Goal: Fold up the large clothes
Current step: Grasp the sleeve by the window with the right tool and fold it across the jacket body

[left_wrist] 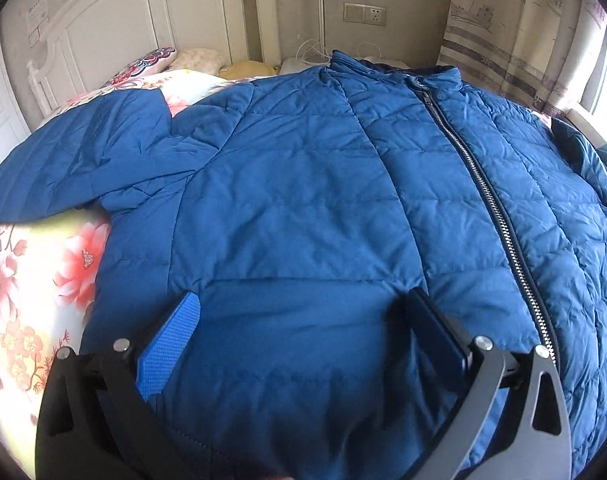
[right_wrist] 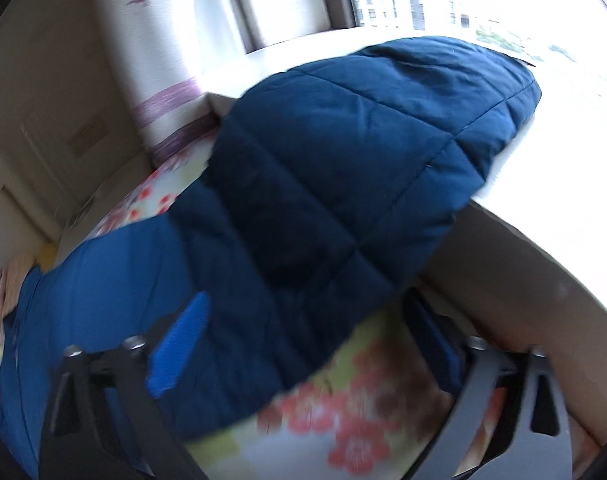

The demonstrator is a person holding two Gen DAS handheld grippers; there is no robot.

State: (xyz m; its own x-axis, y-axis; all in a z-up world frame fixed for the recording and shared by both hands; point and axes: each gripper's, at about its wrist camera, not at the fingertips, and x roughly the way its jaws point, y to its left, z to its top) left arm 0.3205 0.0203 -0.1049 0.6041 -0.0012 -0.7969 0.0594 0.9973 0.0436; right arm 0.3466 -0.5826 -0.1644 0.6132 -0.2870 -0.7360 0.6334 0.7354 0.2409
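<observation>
Floral-printed bed quilt (left_wrist: 27,280) carried a zipped, quilted blue puffer jacket (left_wrist: 303,184).
Left gripper (left_wrist: 303,312) gaped over its hem; right gripper (right_wrist: 307,320) gaped around one sleeve (right_wrist: 343,168).

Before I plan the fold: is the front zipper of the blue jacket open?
No, in the left wrist view the zipper of the blue jacket runs closed from collar to hem.

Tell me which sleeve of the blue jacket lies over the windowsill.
The sleeve ahead of the right gripper: its end rests on the bright windowsill. The other sleeve lies flat on the flowered bedspread.
</observation>
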